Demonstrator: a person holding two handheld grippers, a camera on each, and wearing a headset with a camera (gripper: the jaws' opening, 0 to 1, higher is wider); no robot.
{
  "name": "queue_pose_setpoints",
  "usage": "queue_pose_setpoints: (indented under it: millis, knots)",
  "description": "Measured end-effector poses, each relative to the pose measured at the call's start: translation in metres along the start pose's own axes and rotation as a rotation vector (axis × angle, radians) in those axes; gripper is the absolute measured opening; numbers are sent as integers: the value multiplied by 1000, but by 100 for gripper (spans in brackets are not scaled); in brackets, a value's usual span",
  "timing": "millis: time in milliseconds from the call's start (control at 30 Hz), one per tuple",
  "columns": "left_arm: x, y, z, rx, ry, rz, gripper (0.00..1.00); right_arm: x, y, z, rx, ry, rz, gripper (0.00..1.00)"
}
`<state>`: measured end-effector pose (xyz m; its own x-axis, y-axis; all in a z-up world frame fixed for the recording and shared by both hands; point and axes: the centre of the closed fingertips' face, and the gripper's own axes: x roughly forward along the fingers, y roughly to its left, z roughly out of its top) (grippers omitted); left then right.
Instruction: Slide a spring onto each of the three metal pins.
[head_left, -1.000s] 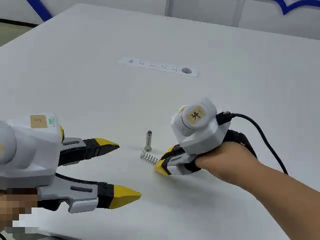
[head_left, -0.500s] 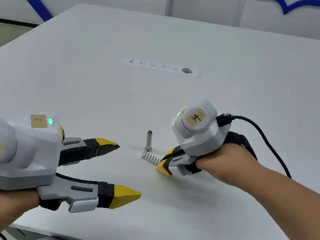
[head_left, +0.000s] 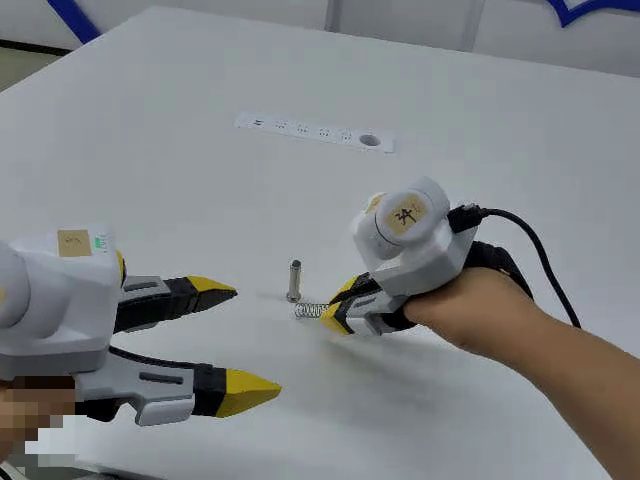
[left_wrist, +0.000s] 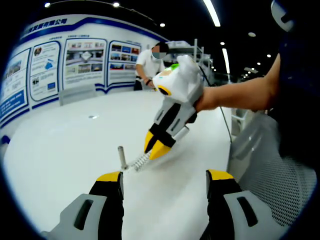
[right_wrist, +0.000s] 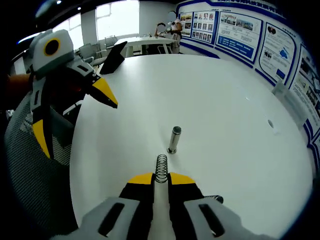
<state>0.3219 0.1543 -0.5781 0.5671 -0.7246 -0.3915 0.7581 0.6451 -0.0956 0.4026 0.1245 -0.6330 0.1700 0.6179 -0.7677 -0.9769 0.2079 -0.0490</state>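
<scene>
A small metal pin (head_left: 294, 280) stands upright on the white table (head_left: 200, 190); it also shows in the left gripper view (left_wrist: 121, 158) and the right gripper view (right_wrist: 174, 139). My right gripper (head_left: 332, 316) is shut on a coil spring (head_left: 310, 309), held just right of the pin with its free end pointing at the pin's base. The spring (right_wrist: 161, 168) sticks out from the shut jaws, close to the pin. My left gripper (head_left: 235, 337) stands open at the lower left, holding nothing, its yellow fingertips (left_wrist: 110, 176) wide apart.
A white power strip (head_left: 315, 132) lies flat on the table farther back. A black cable (head_left: 530, 260) runs from the right gripper over the person's arm. Display boards and people stand beyond the table in the gripper views.
My right gripper has lifted slightly and turned, bringing the spring up off the table and closer to the pin's base. The left gripper has stayed put and open.
</scene>
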Motion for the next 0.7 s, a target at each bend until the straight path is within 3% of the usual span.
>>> queue_pose_setpoints:
  millis: [700]
  knots:
    - [0,-1,1,3,-3,-3,68,-18,-1,13,-35,10,2,12]
